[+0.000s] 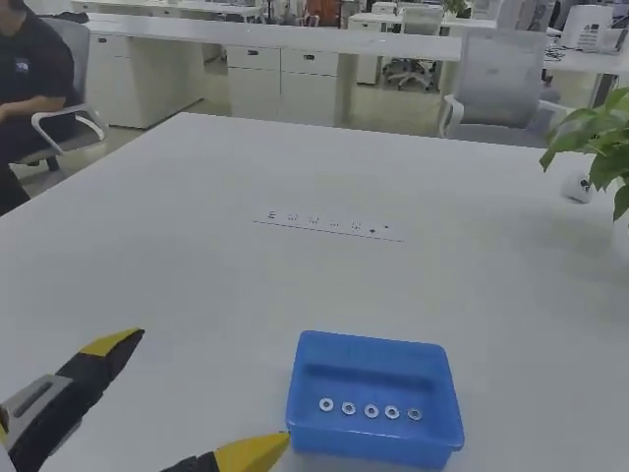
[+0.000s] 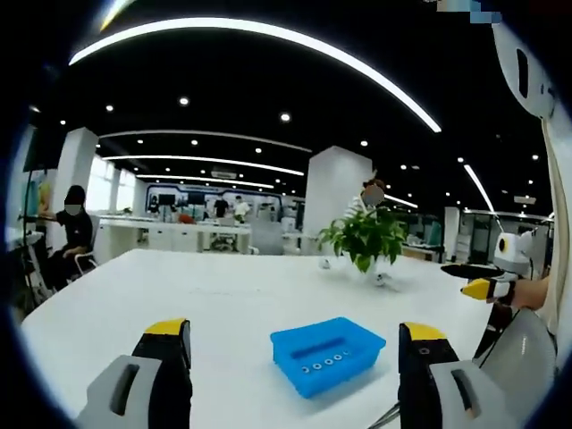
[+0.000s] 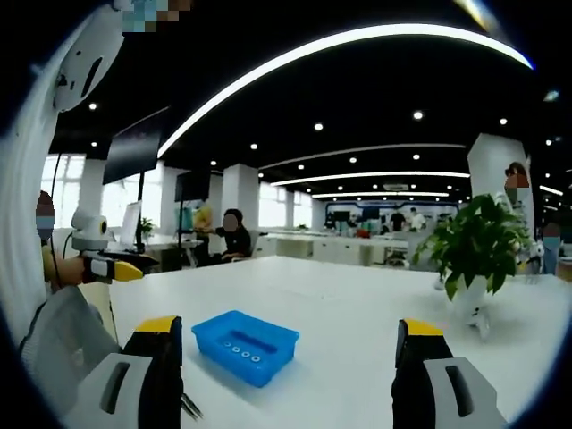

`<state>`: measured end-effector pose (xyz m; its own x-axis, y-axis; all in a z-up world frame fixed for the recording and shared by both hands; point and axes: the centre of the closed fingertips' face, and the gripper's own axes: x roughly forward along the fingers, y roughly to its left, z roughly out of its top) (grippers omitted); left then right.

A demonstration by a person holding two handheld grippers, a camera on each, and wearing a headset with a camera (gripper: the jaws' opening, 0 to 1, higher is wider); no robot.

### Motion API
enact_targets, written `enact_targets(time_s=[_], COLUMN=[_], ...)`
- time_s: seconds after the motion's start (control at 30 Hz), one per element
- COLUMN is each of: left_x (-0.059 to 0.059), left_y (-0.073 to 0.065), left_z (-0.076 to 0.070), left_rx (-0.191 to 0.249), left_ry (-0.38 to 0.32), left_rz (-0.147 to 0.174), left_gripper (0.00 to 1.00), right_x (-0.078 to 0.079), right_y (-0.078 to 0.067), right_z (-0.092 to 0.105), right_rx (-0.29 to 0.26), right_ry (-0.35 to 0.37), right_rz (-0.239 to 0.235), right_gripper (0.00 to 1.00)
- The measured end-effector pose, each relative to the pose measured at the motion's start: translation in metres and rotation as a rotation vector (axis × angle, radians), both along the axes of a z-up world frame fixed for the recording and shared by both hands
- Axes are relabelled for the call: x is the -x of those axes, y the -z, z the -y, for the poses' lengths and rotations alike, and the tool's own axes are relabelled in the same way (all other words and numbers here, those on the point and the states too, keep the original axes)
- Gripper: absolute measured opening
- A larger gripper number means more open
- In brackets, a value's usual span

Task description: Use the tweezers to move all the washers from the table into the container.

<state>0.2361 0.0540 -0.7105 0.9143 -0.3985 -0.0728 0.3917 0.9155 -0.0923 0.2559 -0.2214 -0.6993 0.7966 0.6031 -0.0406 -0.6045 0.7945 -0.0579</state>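
A blue container (image 1: 432, 359) sits on the white table (image 1: 197, 246) near its front edge. Several small metal washers (image 1: 371, 410) lie in a row inside it. My left gripper (image 1: 189, 397) is at the lower left, beside the container, open with nothing between its yellow-tipped jaws. Its own view has the container (image 2: 326, 344) just ahead of the left gripper (image 2: 293, 332), and my right gripper (image 2: 478, 286) held at the far right. My right gripper (image 3: 286, 326) is open too, with the container (image 3: 243, 344) ahead to its left. A thin metal tip (image 3: 189, 407) pokes out by its left jaw.
A potted plant (image 1: 595, 138) stands at the table's right edge with a small white object (image 1: 580, 189) beside it. A strip of small markings (image 1: 329, 224) crosses the table's middle. A person sits at the far left (image 1: 29, 79); an office chair (image 1: 496, 88) stands behind the table.
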Motion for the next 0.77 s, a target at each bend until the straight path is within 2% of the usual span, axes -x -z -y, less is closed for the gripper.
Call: enact_targets(time_s=[0.07,0.13,0.2,0.33,0.37,0.43,0.53,0.63,0.77], left_x=[-0.001,-0.001,-0.002,-0.002,-0.002,-0.003,-0.002,-0.002,-0.002], left_y=[0.0,0.001,0.005,0.004,0.004,0.007,0.009,0.008,0.011], left_z=[-0.001,-0.001,0.0,-0.001,0.0,0.001,0.0,0.001,0.002], left_rx=[0.021,0.033,0.038,0.019,0.029,0.042,0.039,0.042,0.039], left_ry=[-0.003,-0.006,-0.008,-0.013,-0.006,0.001,0.0,0.0,0.006], left_rz=[-0.001,-0.004,-0.032,-0.02,-0.019,-0.039,-0.049,-0.04,-0.058], left_gripper=[0.99,0.99,0.99,0.99,0.99,0.99,0.99,0.99,0.99], right_x=[-0.002,-0.003,-0.004,-0.005,-0.005,-0.005,-0.003,-0.002,-0.002], right_y=[0.003,0.003,0.003,0.006,0.006,0.009,0.012,0.016,0.016], right_z=[0.008,0.009,0.01,0.013,0.013,0.011,0.006,0.002,0.004], right_rx=[0.038,0.034,0.028,0.036,0.032,0.031,0.032,0.043,0.046], right_ry=[0.029,0.038,0.042,0.051,0.049,0.039,0.015,-0.001,0.003], right_rz=[0.007,0.006,0.0,-0.01,-0.014,-0.029,-0.047,-0.066,-0.067], right_gripper=[0.99,0.99,0.99,0.98,0.98,0.97,0.97,0.95,0.95])
